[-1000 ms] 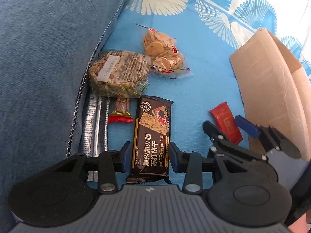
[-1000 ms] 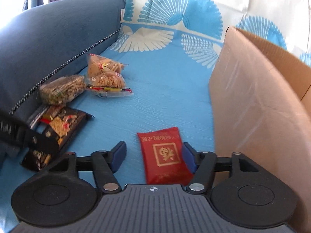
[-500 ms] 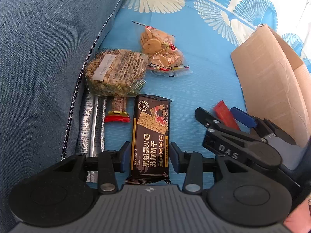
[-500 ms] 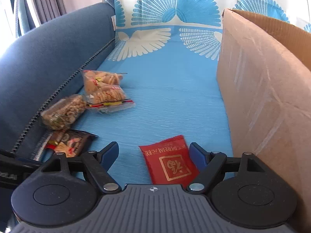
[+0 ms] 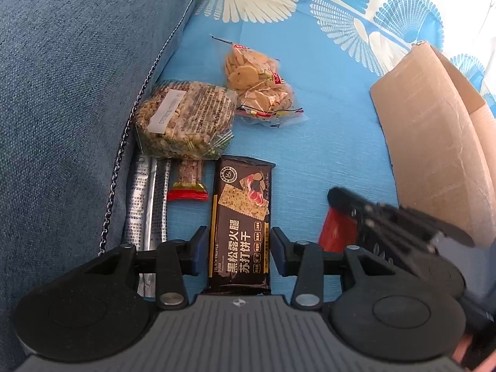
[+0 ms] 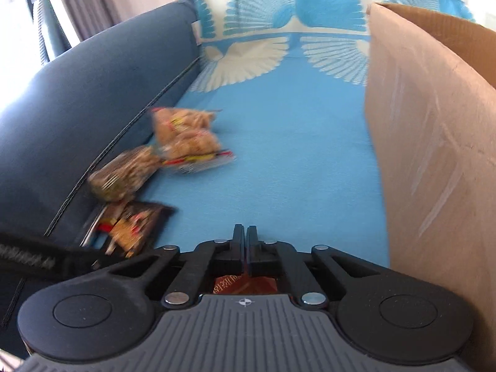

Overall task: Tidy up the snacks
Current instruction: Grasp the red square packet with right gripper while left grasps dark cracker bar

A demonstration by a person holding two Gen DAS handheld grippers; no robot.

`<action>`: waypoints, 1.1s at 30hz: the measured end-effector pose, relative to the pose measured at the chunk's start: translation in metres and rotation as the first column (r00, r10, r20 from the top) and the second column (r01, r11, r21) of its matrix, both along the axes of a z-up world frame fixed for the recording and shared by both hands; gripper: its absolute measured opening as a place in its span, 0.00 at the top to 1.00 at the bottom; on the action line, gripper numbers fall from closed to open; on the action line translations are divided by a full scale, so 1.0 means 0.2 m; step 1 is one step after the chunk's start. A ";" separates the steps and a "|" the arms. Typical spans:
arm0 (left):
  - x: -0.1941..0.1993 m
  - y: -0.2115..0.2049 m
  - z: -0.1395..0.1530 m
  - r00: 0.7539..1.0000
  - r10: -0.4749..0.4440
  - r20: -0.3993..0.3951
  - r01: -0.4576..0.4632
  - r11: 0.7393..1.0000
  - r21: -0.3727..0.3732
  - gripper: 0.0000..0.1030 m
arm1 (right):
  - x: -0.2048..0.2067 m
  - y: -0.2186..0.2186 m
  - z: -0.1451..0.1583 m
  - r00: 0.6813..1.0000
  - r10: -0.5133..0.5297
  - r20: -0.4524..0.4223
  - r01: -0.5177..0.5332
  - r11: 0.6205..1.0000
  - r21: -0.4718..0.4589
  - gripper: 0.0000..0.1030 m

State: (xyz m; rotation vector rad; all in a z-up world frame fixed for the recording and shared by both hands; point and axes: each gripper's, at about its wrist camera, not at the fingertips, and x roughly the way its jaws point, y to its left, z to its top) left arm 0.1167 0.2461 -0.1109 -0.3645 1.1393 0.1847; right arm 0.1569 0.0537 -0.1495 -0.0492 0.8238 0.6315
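Observation:
A black cracker packet [image 5: 241, 204] lies flat on the blue sofa cover. My left gripper [image 5: 238, 248] is open and straddles its near end, one pad close to each long edge. My right gripper [image 6: 245, 238] is shut, pads together. The red packet [image 6: 245, 283] shows just behind those pads, caught at its far edge. In the left wrist view the right gripper [image 5: 338, 195] sits over the red packet [image 5: 336, 232], beside the cardboard box [image 5: 434, 161]. The right wrist view is blurred.
A nut-brittle bag [image 5: 186, 121], a clear cookie bag [image 5: 257, 83], silver stick sachets [image 5: 142, 210] and a small red-ended bar [image 5: 187, 183] lie along the dark blue sofa cushion [image 5: 62, 93]. The open cardboard box [image 6: 434, 155] stands on the right.
My right gripper closed from wide open. The red packet has shifted toward the near edge of the left wrist view with it. The left gripper and the black packet have not moved.

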 end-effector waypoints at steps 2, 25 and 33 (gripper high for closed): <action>0.00 -0.01 0.00 1.000 -0.004 -0.003 0.004 1.000 0.004 0.54 | -0.03 -0.01 0.01 0.999 0.019 -0.031 -0.018 1.000 0.019 1.00; 0.03 -0.05 0.00 1.000 -0.016 0.006 0.016 1.000 0.010 0.53 | -0.27 -0.02 0.03 1.000 -0.030 -0.004 0.028 0.985 -0.168 0.29; 0.07 -0.11 -0.03 0.999 -0.043 -0.017 0.044 0.996 0.080 0.51 | -0.28 -0.04 0.07 1.000 0.006 -0.027 -0.009 0.994 -0.110 0.41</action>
